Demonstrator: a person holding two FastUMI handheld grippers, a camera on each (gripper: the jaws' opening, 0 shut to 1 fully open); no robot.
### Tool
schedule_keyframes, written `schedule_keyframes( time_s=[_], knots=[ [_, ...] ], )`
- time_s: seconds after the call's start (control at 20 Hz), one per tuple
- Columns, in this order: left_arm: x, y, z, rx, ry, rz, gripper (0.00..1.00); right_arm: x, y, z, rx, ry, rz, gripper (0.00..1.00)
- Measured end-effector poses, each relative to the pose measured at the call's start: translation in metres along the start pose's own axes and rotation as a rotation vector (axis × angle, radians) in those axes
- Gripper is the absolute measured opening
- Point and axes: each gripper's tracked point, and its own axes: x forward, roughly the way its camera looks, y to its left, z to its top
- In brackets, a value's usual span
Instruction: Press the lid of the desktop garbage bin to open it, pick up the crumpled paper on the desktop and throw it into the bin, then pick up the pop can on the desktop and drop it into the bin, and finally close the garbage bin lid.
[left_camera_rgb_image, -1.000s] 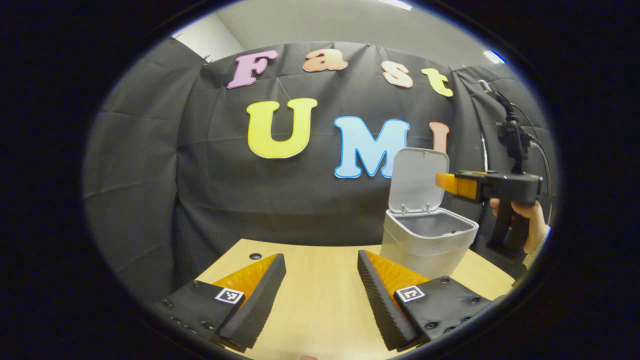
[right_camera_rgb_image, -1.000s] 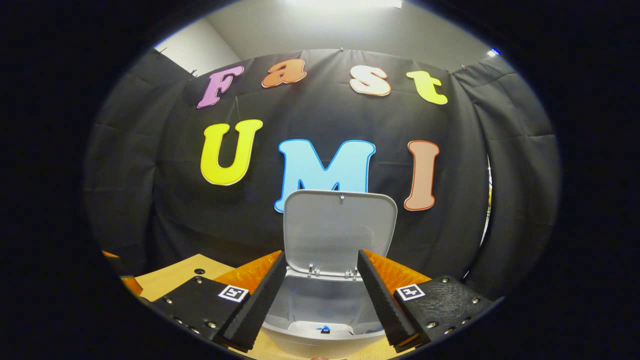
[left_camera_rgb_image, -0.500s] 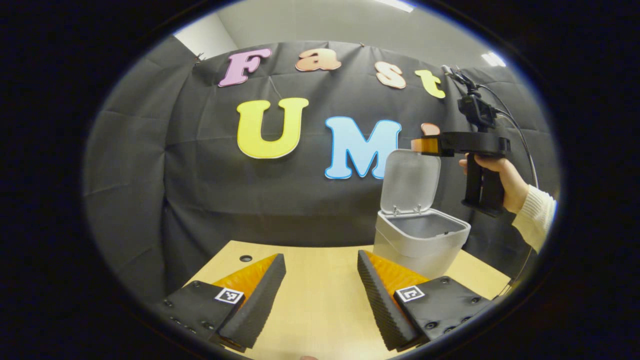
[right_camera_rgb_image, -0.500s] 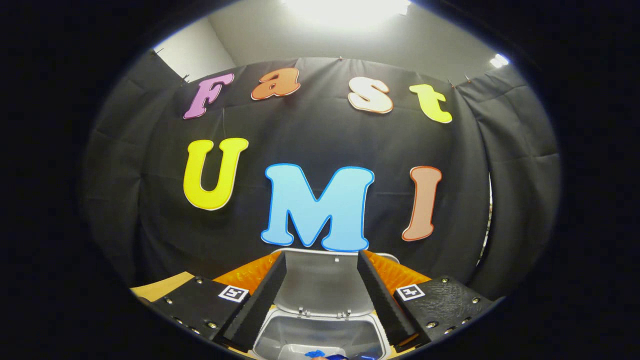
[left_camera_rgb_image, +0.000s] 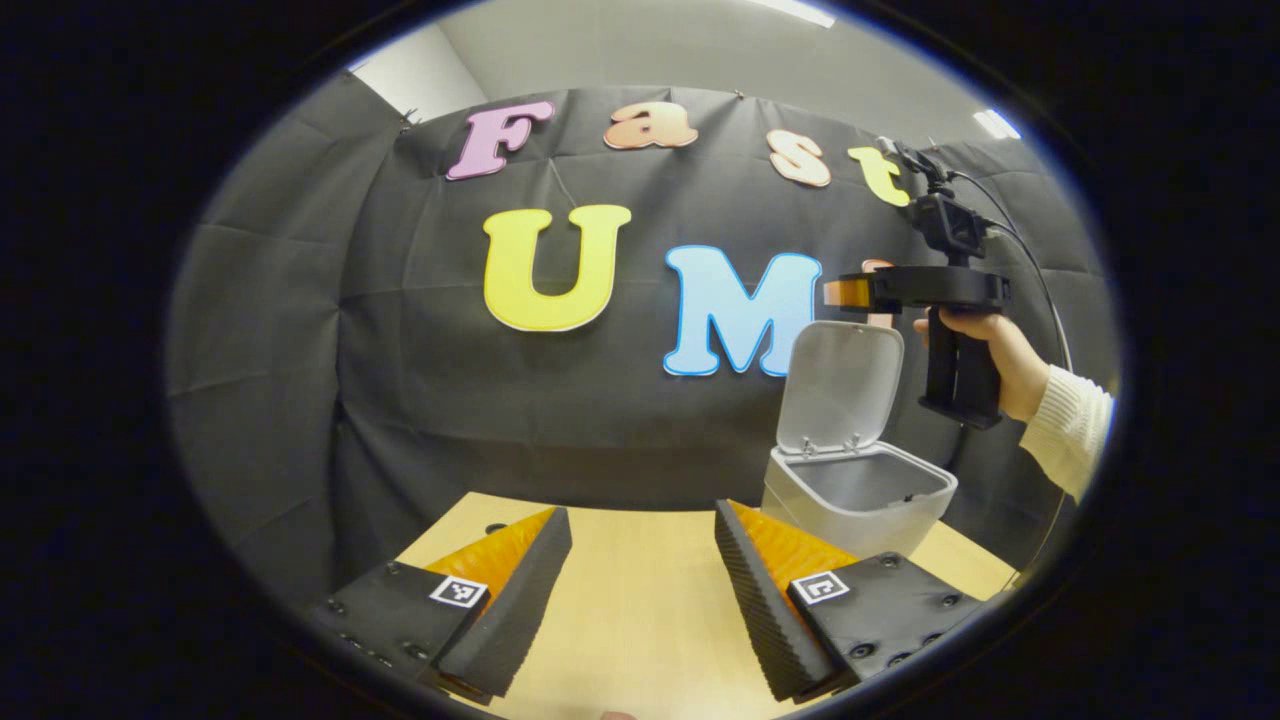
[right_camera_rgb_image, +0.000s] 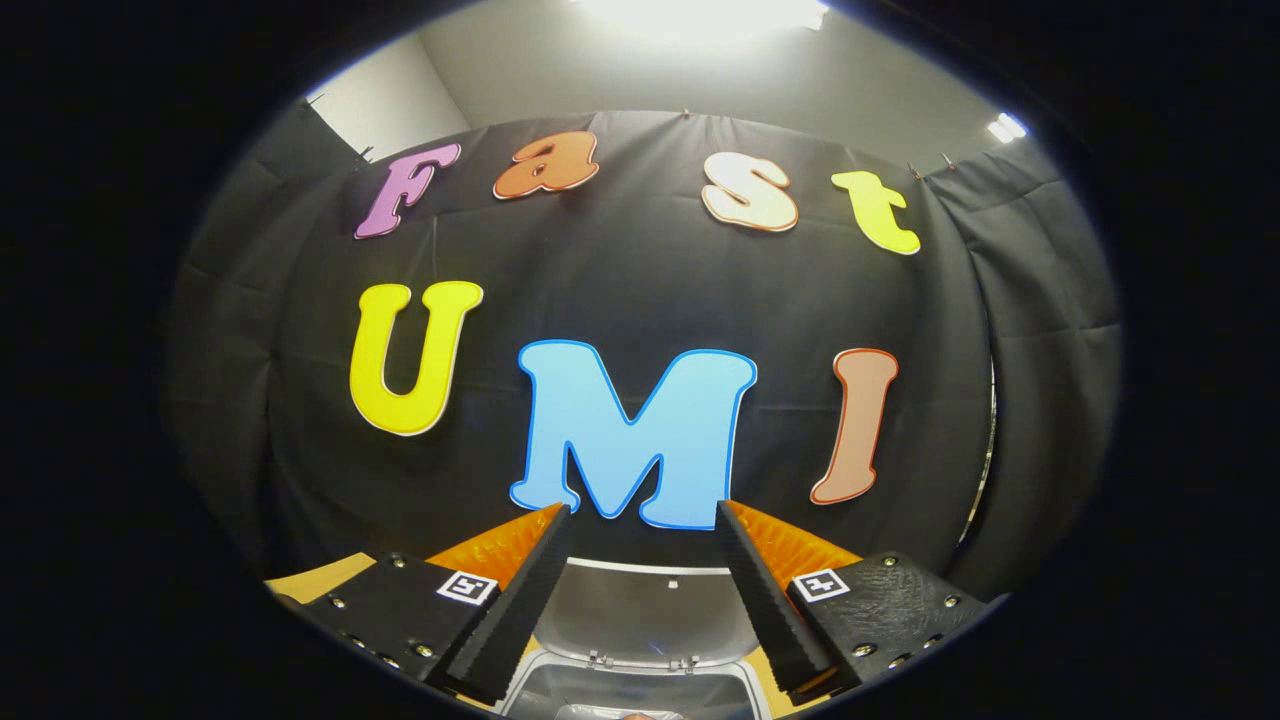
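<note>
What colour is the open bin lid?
Light grey plastic lid, clearest in the left gripper view.

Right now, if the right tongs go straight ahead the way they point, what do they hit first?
Probably nothing on the desk. The right tongs point level, above the top edge of the raised lid, so they would likely pass over it and reach the booth wall. Depth is unclear.

Light falls from overhead: a ceiling lamp (right_camera_rgb_image: 700, 12) blows out to white glare in the right gripper view, with smaller ceiling strips (left_camera_rgb_image: 995, 124) in the left gripper view. The black cloth wall (left_camera_rgb_image: 420, 380) reads dim and matte. Both views are sharp, though fisheye bending curves the wall's folds near the rim.
</note>
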Motion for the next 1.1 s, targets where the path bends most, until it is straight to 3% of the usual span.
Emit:
schedule_keyframes(
  time_s=[0.5, 1.1],
  knots=[
    [-0.003, 0.010, -0.002, -0.031, 0.002, 0.054, 0.95, 0.008, -0.008, -0.028, 0.113, 0.115, 0.014, 0.93],
    [-0.035, 0.007, -0.028, 0.009, 0.011, 0.044, 0.94, -0.057, -0.004, -0.043, 0.105, 0.075, 0.027, 0.95]
  ],
)
